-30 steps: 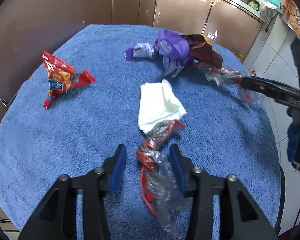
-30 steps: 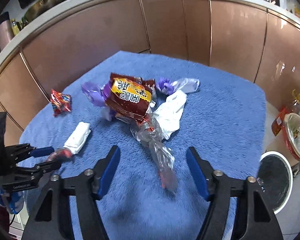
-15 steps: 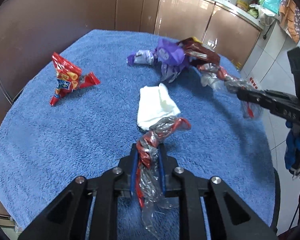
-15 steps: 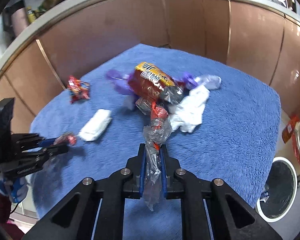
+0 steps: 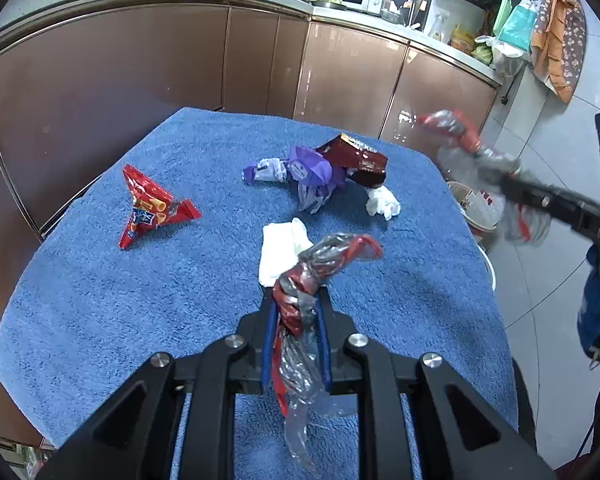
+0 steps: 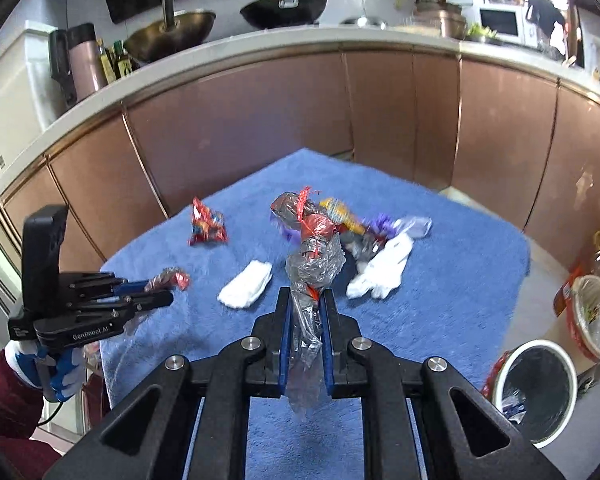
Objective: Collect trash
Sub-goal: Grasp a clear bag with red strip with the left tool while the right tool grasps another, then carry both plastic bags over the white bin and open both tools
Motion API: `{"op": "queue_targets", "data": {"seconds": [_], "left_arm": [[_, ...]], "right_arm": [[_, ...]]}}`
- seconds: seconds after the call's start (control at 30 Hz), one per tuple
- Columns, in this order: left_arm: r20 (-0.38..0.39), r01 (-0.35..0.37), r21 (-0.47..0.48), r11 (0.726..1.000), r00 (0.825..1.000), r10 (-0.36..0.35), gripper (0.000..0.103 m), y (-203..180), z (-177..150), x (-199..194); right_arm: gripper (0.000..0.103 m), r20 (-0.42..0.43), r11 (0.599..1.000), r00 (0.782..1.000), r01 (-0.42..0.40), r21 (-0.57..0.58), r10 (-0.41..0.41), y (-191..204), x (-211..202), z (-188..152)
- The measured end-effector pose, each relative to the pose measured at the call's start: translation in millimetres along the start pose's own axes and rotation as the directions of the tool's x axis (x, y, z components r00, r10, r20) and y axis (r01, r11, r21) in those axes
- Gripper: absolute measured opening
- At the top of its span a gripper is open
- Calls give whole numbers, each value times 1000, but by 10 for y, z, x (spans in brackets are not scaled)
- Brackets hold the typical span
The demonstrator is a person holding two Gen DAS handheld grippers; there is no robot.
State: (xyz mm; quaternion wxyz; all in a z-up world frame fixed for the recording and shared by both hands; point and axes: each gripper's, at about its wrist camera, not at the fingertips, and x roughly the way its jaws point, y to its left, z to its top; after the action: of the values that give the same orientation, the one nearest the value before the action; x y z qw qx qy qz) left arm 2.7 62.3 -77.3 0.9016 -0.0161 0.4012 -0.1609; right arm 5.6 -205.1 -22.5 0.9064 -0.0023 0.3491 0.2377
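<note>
My left gripper (image 5: pixel 296 312) is shut on a crumpled clear-and-red plastic wrapper (image 5: pixel 320 264) and holds it above the blue towel (image 5: pixel 100 312). My right gripper (image 6: pixel 307 304) is shut on a second clear-and-red wrapper (image 6: pixel 312 248), also lifted; it shows blurred at the right in the left wrist view (image 5: pixel 472 148). On the towel lie a red snack bag (image 5: pixel 148 204), a purple wrapper (image 5: pixel 312 172), a dark red snack bag (image 5: pixel 360 158), a folded white tissue (image 5: pixel 282 252) and a crumpled white tissue (image 5: pixel 382 202).
A round trash bin (image 6: pixel 536 388) with a dark liner stands on the floor right of the table, beside a red-rimmed basket (image 6: pixel 592 316). Brown cabinets (image 5: pixel 220 60) curve behind the table. The left gripper also shows at the left in the right wrist view (image 6: pixel 156 292).
Both grippers closed on their wrappers about half a second ago and have since lifted them off the towel. The right gripper has risen and moved toward the table's right edge.
</note>
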Motion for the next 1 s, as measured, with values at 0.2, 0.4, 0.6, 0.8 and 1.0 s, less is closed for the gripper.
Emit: {"op": "queue_targets", "data": {"seconds": [0.2,0.4,0.6,0.8,1.0], "left_arm": [[16,0,0,1000,1000,0,17,64,53,-52],[23,-7,8,1000,1000,7,17,105,150,-56],[21,-9,60,998,1000,7,17,-75,276,33],[16,38,138,990,999,-41,17,-512,525,194],[-22,134,251,959,991,-132,17,-1231,835,460]], "right_arm": [[13,61,1000,998,27,0,-27,-40,-202,195],[13,90,999,995,35,13,-36,-125,-246,279],[13,106,997,993,43,59,-49,-310,-300,198],[13,111,993,989,84,82,-93,-524,-414,75],[13,115,978,981,141,153,-159,-997,-548,-107]]}}
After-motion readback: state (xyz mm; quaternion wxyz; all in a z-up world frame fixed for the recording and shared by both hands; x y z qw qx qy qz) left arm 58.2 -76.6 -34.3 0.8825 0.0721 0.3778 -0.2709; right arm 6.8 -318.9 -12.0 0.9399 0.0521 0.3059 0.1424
